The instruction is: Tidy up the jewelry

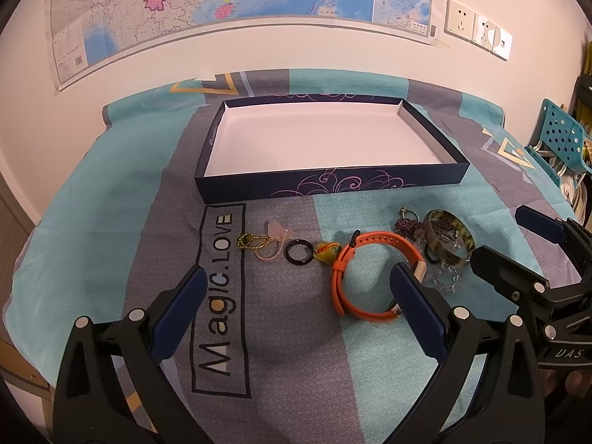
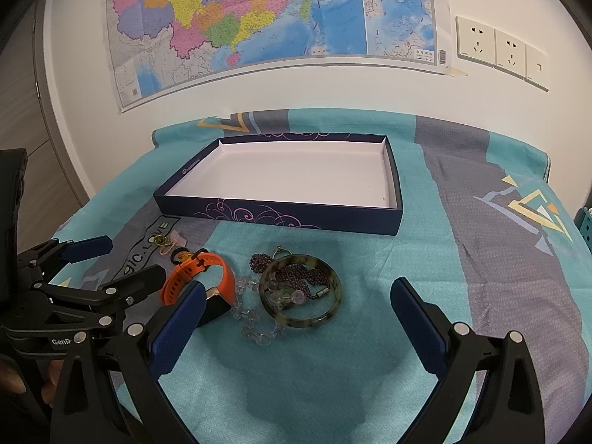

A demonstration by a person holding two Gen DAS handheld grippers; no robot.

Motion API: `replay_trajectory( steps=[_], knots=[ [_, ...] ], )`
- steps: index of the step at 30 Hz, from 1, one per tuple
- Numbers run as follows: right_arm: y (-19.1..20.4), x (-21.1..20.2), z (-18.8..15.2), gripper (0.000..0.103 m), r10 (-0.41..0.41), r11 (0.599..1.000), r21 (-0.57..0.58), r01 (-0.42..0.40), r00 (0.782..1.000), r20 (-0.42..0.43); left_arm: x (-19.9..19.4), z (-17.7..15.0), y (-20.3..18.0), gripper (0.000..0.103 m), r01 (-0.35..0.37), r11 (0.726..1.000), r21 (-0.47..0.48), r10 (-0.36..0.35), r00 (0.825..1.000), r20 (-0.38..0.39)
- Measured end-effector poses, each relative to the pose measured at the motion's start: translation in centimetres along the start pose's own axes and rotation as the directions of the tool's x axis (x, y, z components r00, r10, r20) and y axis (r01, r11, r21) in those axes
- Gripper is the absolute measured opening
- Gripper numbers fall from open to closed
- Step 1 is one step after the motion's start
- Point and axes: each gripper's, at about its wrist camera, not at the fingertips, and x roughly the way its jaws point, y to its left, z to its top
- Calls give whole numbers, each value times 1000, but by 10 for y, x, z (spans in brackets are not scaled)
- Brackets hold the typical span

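Note:
A shallow dark blue box with a white inside stands open and empty on the cloth; it also shows in the right wrist view. In front of it lie an orange watch band, a black ring, a yellow shell charm, a pink cord charm, a mottled green bangle, purple beads and clear beads. My left gripper is open, just short of the watch band. My right gripper is open around the bangle's area, above it.
A teal and grey cloth covers the table. A map and wall sockets are on the wall behind. A teal perforated chair stands at the right. The right gripper shows in the left wrist view.

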Motion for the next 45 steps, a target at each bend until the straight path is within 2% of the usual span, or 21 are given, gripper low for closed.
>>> replay_trajectory(
  steps=[29, 45],
  knots=[
    [0, 2, 1, 96, 5, 1000, 2, -5, 1000, 2, 0, 0, 0, 97, 4, 1000, -1, -4, 1000, -2],
    [-12, 6, 3, 96, 43, 999, 28, -43, 999, -13, 7, -1, -3, 97, 63, 998, 11, -63, 998, -28]
  ],
)
